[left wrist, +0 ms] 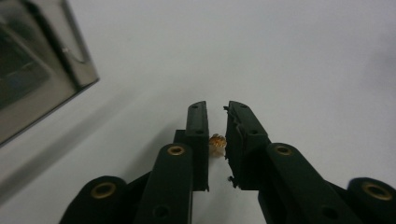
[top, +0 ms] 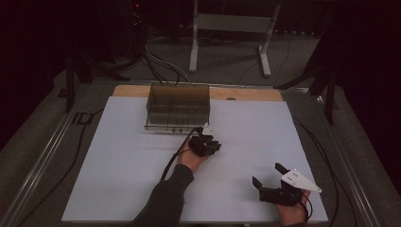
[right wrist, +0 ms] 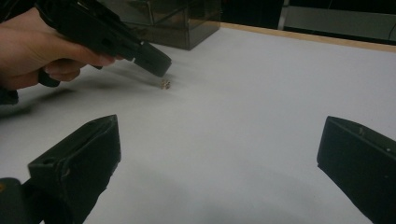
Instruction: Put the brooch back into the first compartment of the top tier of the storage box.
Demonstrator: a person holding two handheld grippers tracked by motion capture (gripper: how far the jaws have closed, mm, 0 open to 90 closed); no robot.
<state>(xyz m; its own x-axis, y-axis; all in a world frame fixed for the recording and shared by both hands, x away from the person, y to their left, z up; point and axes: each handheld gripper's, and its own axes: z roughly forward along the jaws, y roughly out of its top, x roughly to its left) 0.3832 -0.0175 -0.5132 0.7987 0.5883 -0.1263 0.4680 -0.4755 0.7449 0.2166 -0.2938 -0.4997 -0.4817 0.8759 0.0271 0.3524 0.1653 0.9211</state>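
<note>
Closing in on a tiny amber bead (left wrist: 216, 143), we have the left gripper (left wrist: 215, 140) tilted down over it near the middle of the desk (top: 118, 156), just in front of the clear compartment box (top: 178, 108) that stands by the far edge. In the left gripper view the fingers (left wrist: 198, 140) are narrow, one on each side of the bead, and the bead looks touched by both. We cannot tell if it is truly pinched or just bracketed. In the right gripper view it seems to rest on the white surface just below the left tool's tip (right wrist: 156, 63), so we judge it not lifted yet.

The right gripper (top: 268, 176) sits near the near right corner of the desk, well apart from the work, fingers (right wrist: 79, 168) spread wide and holding nothing.

Progress, as we judge it: the approach is done and the grip is either just made or about to be made. Left to do: firm up the pinch, lift, carry the bead the short way to the box and drop it into one of the compartments. Which compartment is meant we cannot tell, as the box contents are too dark to read. The right gripper has no part yet.
</note>
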